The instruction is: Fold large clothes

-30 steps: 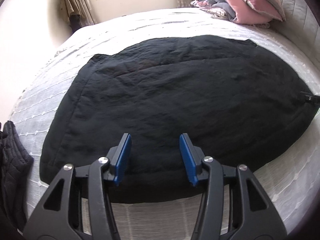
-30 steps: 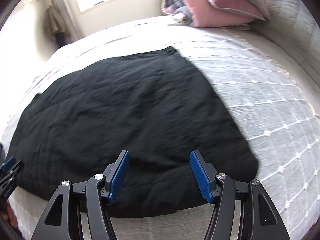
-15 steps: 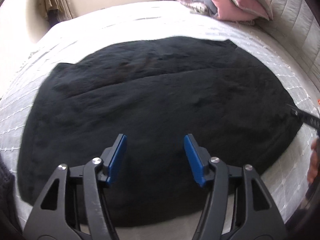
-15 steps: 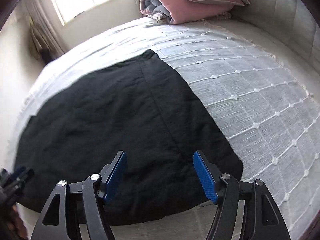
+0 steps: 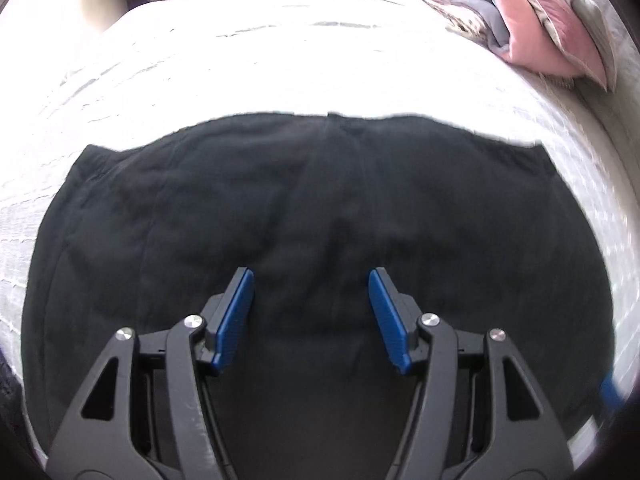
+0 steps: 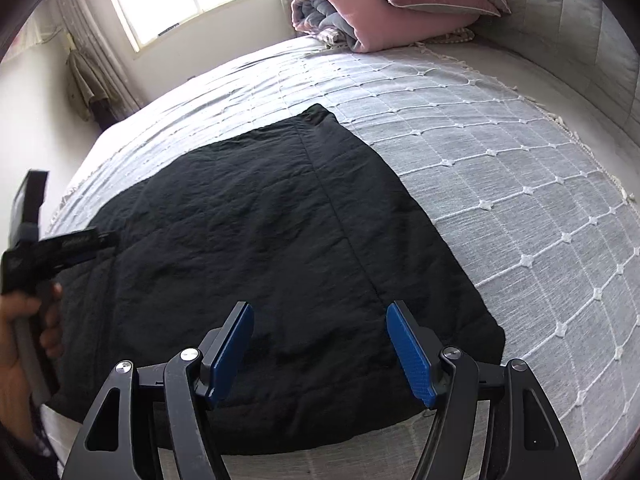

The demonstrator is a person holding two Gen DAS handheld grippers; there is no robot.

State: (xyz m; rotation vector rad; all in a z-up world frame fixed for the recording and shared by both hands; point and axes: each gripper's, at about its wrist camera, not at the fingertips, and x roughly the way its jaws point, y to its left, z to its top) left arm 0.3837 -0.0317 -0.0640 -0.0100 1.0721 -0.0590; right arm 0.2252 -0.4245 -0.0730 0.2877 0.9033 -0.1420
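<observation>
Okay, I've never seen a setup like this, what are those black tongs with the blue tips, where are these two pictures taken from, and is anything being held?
No robot here: a person holds a two-finger tool in each hand, and a camera on each tool looks forward along its fingers. One picture comes from the left gripper, the other from the right gripper. The blue tips are grip pads. A black garment lies spread flat on a bed with a white bedspread. Folded pink bedding sits by the headboard. Both grippers are open over the garment, holding nothing. At the right view's left edge, the person's hand holds the other tool.
</observation>
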